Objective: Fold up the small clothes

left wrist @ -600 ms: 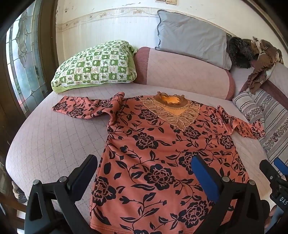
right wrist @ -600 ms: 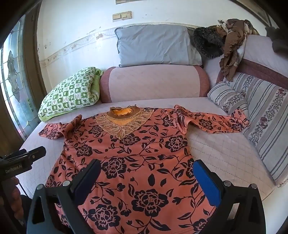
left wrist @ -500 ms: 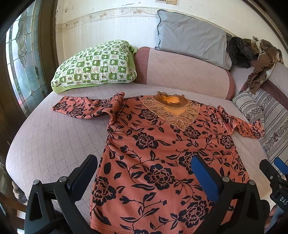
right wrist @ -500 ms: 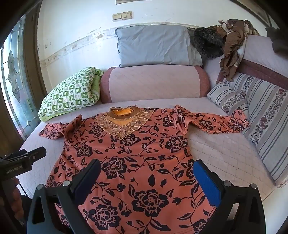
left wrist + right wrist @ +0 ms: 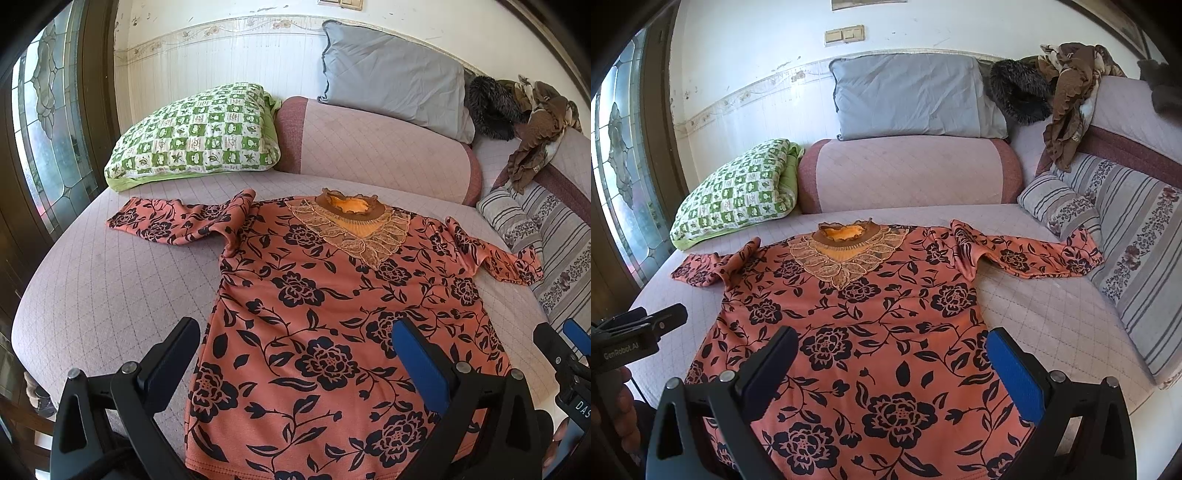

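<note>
Light switches [image 5: 845, 35], right view only

Both grippers just hang side by side, level: left gripper [image 5: 295, 350] jaws wide apart, right gripper [image 5: 892, 354] same, gripping nothing.

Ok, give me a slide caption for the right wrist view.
Open right gripper poised over the hem of an orange floral top spread flat on a quilted bed.
</note>
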